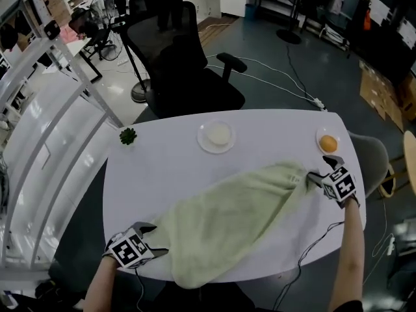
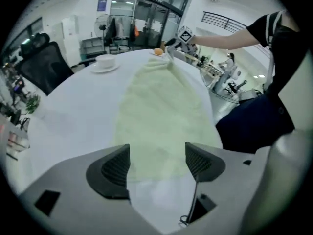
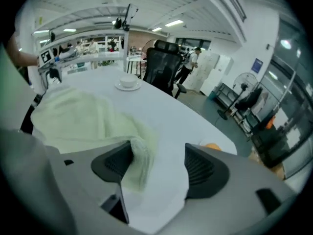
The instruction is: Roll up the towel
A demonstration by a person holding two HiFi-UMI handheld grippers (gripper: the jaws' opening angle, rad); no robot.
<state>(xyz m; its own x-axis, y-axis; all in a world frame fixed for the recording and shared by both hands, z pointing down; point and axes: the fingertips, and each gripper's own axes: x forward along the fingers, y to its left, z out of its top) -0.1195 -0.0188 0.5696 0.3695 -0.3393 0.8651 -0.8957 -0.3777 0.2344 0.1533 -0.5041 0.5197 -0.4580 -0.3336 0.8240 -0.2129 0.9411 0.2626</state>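
Observation:
A pale green towel (image 1: 227,220) lies spread diagonally across the white table (image 1: 162,168), with its near end hanging a little over the front edge. My left gripper (image 1: 156,239) stands open at the towel's near left end. In the left gripper view the towel (image 2: 156,106) has its edge between the wide jaws of that gripper (image 2: 157,163), and neither pad presses on it. My right gripper (image 1: 320,171) is open at the towel's far right corner. In the right gripper view a bunched towel corner (image 3: 137,155) rests against the left pad of that gripper (image 3: 159,163), well apart from the right pad.
A white dish (image 1: 216,136) sits at the back middle of the table. An orange on a small plate (image 1: 328,143) lies just beyond my right gripper. A small green plant (image 1: 128,136) stands at the back left. A black office chair (image 1: 179,64) stands behind the table.

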